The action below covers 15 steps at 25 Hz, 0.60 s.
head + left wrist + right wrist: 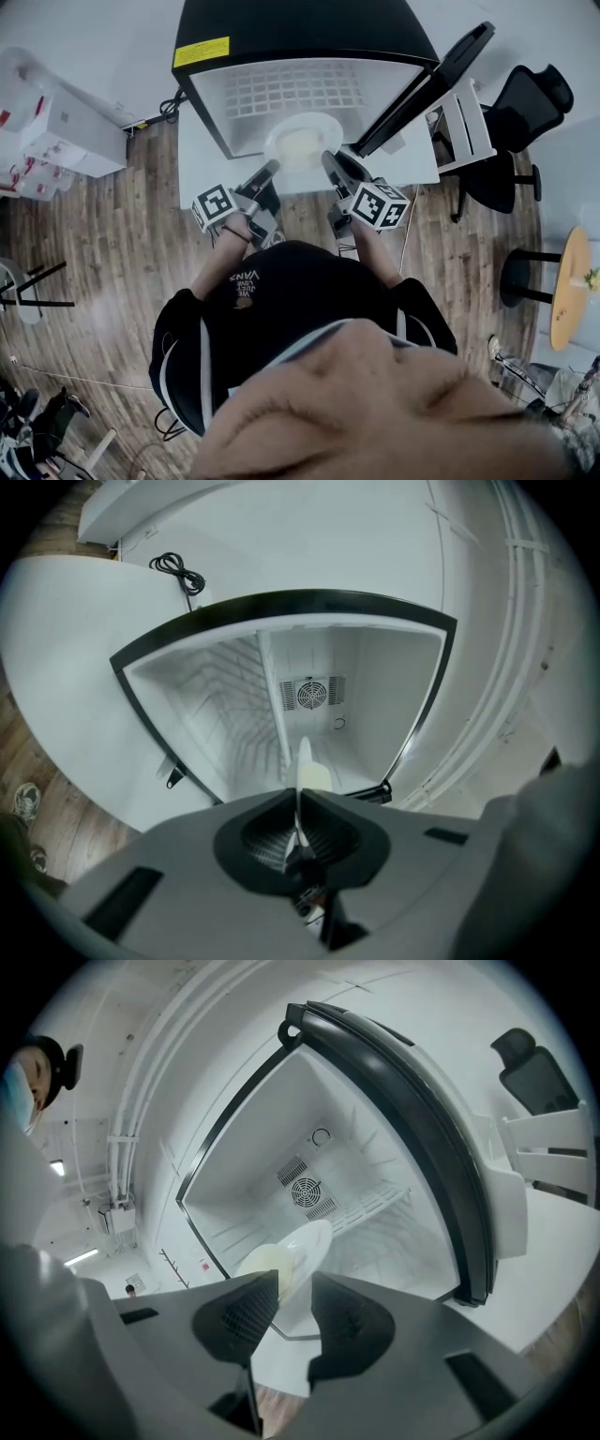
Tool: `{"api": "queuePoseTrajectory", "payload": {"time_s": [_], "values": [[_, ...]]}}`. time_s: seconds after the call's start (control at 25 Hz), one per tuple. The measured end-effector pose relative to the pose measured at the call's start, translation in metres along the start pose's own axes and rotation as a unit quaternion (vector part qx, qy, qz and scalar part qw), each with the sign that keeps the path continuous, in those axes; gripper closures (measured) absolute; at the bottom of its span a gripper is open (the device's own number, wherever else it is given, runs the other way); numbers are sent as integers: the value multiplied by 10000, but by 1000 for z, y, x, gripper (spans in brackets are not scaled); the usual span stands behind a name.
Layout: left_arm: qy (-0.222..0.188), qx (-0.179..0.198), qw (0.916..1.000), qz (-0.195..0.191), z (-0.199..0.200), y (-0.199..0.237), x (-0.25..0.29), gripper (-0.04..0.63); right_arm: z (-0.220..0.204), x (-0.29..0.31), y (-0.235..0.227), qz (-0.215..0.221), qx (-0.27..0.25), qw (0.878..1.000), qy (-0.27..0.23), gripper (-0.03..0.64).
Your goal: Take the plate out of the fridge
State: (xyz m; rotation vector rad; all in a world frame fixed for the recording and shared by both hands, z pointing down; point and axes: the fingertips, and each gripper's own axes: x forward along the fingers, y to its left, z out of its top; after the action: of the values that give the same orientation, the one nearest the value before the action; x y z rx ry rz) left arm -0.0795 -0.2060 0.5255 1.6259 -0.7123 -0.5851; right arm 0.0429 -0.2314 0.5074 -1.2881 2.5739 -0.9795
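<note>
Since the black, box-shaped fridge (300, 37) with its white lining stands wide open on the low white table (202, 169), its dark-framed door (422, 89) swung off to my right, I take the step in hand to be the drawing-out itself. Inside, a white wire shelf (291, 94) runs across, and a small round fan grille (310, 694) shows on the back wall. The round white plate (302, 141), with a pale yellowish patch at its middle that I cannot identify, is at the very mouth of the fridge, not deep within. My left claw (298, 794) is pressed nearly together on the plate's rim, which I see edge-on as a thin white line running between the pads, so that side has a firm pinch. My right claw (293, 1283) is spread, with the plate's other rim showing in the gap at its tips. I see neither pad pressing on it, so I judge it is flanking the plate, not gripping. By my reckoning the task is past halfway. The next move calls for a level pull toward me until the plate is free of the opening, kept flat so whatever lies on it does not slide, and kept off the door on the right.
</note>
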Motion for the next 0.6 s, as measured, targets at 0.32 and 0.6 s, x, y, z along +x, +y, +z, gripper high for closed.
{"api": "queuePoseTrajectory", "payload": {"time_s": [0.32, 0.6], "values": [[-75, 34, 9999, -106, -23, -9, -4, 565, -3, -23, 0, 86, -23, 10000, 18, 500], [-181, 59, 9998, -40, -38, -11, -13, 565, -8, -37, 3, 189, -14, 9998, 68, 500]]}}
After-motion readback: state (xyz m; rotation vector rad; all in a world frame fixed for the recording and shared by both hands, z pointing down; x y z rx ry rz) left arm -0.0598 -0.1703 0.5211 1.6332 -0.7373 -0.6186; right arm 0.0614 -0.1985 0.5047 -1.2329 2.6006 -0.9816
